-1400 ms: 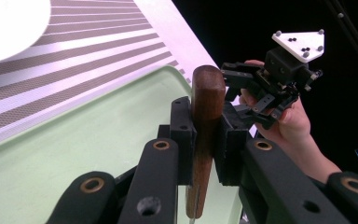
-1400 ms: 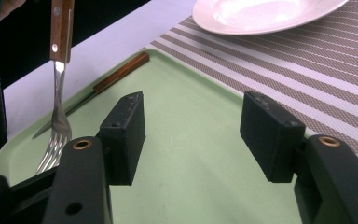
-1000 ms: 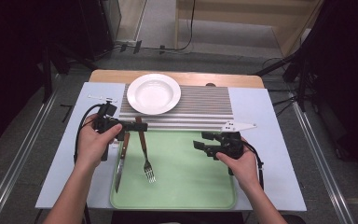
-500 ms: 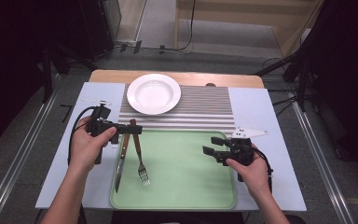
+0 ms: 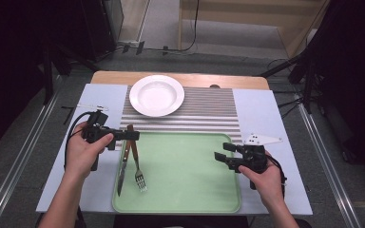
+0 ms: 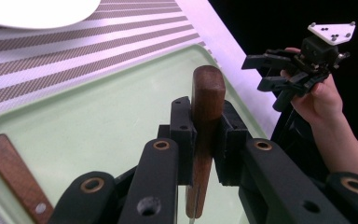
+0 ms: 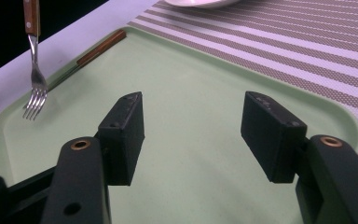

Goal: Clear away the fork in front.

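Upright, fork [image 5: 138, 164] handle between left claw [image 5: 132, 135] jaws.

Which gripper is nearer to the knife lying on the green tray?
Left. The left gripper holds the fork right beside the knife; the right gripper hangs open across the tray.

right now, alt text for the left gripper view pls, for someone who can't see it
The left gripper is shut on the wooden handle of a fork, held above a green tray. A knife handle lies at lower left, and the right gripper, jaws open, is at upper right.
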